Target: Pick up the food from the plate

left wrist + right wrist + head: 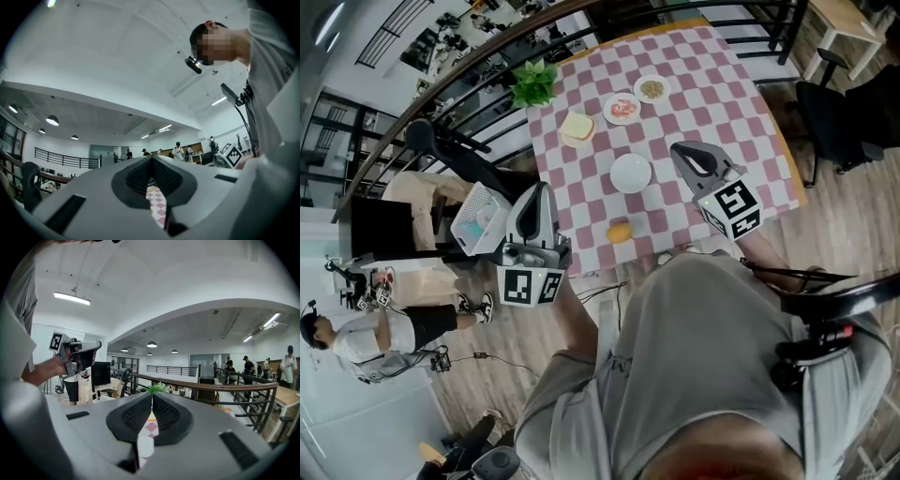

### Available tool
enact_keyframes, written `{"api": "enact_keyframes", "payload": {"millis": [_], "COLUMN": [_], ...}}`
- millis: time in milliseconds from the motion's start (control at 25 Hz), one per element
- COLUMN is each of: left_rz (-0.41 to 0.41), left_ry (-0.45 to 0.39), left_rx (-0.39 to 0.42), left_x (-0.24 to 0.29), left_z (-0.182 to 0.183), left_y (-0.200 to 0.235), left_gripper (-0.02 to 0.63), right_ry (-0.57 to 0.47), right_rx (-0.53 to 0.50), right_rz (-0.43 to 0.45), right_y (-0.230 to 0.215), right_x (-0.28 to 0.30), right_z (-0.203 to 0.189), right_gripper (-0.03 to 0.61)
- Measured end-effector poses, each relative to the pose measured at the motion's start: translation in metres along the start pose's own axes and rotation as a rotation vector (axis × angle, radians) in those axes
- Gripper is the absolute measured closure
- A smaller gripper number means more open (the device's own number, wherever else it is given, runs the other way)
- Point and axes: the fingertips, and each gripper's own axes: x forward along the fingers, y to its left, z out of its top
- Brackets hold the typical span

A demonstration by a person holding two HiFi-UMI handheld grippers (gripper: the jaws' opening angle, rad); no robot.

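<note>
Cool, even light from a ceiling strip lamp (71, 298) and round downlights (52, 120) fills the bright hall; the lamps burn out to pure white. All three views bow heavily, fisheye-style, fading into black corners in both gripper views.

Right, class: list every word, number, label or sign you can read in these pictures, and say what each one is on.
None: there are no readable words or numbers in any view.
Marker cube on the left gripper: black-and-white square pattern only, no letters.
Marker cube on the right gripper: the same.
Checked tablecloth: no print.
</note>
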Motion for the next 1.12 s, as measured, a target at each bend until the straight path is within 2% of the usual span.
{"api": "enact_keyframes", "payload": {"millis": [160,320,440,600,800,1120], "left_rz": [0.026,0.044,0.015,-0.065,-0.065,-0.098], "left_ry": [0.051,0.084,0.115,0.061,0.039,0.001], "left_rx": [0.007,-0.029,-0.073,-0.128,-0.075,-0.117], "left_x": [0.001,-0.002,-0.005,-0.007,-0.011,-0.015], "left_z": [-0.014,-0.027,-0.037,-0.031,-0.021,-0.015], "left_y": [0.005,0.008,-0.001,-0.016,-0.014,-0.012], "left_gripper": [0.604,0.604,0.604,0.606,0.605,0.606], "right_ry": [-0.01,0.0,0.02,0.037,0.043,0.03], "right_rx": [-0.015,-0.026,-0.024,-0.011,-0.014,-0.013], "right_rz": [0.008,0.035,0.036,0.013,0.006,-0.022], "right_y": [0.003,0.008,0.009,0.002,0.005,0.011], "right_x": [-0.004,-0.001,-0.007,-0.014,-0.023,-0.03], "right_z": [0.001,0.001,-0.001,-0.001,0.001,0.003], "right_gripper": [0.565,0.565,0.565,0.565,0.565,0.565]}}
